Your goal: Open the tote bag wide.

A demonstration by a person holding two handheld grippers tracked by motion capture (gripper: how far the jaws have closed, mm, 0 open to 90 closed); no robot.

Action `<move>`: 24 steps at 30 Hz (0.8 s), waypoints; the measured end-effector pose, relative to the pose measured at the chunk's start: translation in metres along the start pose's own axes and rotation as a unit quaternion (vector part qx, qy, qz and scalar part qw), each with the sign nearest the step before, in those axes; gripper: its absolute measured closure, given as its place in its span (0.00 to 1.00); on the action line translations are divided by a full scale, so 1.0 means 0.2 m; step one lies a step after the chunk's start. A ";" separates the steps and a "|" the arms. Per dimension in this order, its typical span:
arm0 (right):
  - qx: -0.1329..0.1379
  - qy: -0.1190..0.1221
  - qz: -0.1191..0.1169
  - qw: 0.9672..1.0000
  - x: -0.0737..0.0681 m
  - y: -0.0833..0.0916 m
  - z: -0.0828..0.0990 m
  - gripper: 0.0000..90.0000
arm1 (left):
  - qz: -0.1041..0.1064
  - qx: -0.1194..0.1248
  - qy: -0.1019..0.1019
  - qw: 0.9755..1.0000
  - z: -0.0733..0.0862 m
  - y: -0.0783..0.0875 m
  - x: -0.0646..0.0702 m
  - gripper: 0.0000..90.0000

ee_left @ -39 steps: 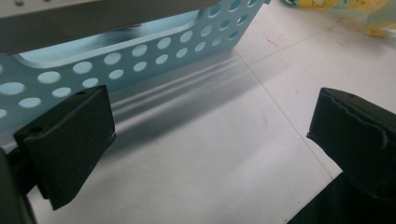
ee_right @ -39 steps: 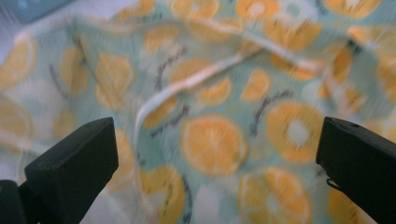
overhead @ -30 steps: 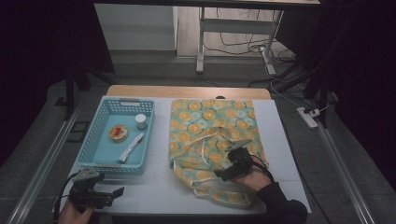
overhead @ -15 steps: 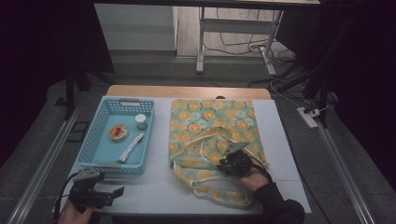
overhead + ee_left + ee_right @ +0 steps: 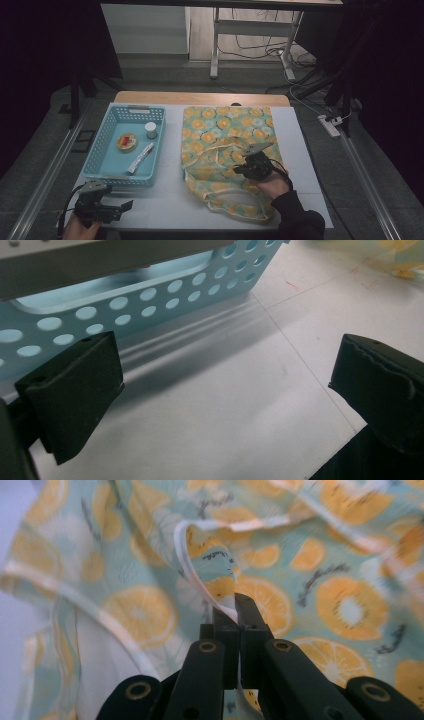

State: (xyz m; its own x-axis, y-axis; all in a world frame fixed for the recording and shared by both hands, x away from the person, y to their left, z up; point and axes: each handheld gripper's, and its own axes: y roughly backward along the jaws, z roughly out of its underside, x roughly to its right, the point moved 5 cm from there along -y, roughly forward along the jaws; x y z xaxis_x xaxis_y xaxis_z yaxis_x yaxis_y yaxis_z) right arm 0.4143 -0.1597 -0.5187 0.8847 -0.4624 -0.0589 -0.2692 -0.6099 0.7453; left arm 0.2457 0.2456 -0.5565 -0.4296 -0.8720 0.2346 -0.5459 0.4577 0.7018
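Note:
A cloth bag [image 5: 227,150] printed with orange slices lies flat on the white table, its opening toward the near edge. My right gripper [image 5: 244,166] sits over the bag's middle. In the right gripper view its jaws have just closed and pinch the bag's white strap [image 5: 200,580], which loops up from between the fingertips [image 5: 248,607]. My left gripper [image 5: 125,206] rests at the near left corner, jaws wide apart with bare table between them [image 5: 220,400]. Just beyond it stands the blue basket [image 5: 107,145].
The blue basket [image 5: 150,295] holds a small white jar [image 5: 150,130], a round orange-and-red item [image 5: 126,141] and a white stick-like packet [image 5: 141,157]. A wooden strip runs along the table's far edge [image 5: 200,97]. Metal rails flank the table.
The right gripper's jaws have closed on the bag's strap and the hand has lifted slightly, raising the strap. The left gripper has stayed where it was.

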 end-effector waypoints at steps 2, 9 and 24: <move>0.009 -0.010 -0.005 1.000 0.01 0.02 -0.03 1.00 | 0.000 0.000 0.001 1.000 0.00 0.00 0.00 0.00; 0.029 -0.011 -0.005 1.000 0.01 0.03 -0.13 1.00 | 0.002 0.000 0.002 1.000 0.00 0.00 0.00 0.00; 0.054 -0.001 0.001 0.999 0.02 0.06 -0.37 1.00 | 0.002 0.003 0.003 1.000 0.00 0.00 0.00 0.00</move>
State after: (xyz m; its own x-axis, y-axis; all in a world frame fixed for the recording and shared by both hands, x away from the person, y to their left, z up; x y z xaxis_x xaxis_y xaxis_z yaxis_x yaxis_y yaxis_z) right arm 0.4430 -0.1222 -0.4603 0.8835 -0.4647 -0.0586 -0.3107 -0.6751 0.6691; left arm 0.2454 0.2465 -0.5564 -0.4274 -0.8712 0.2416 -0.5480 0.4621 0.6973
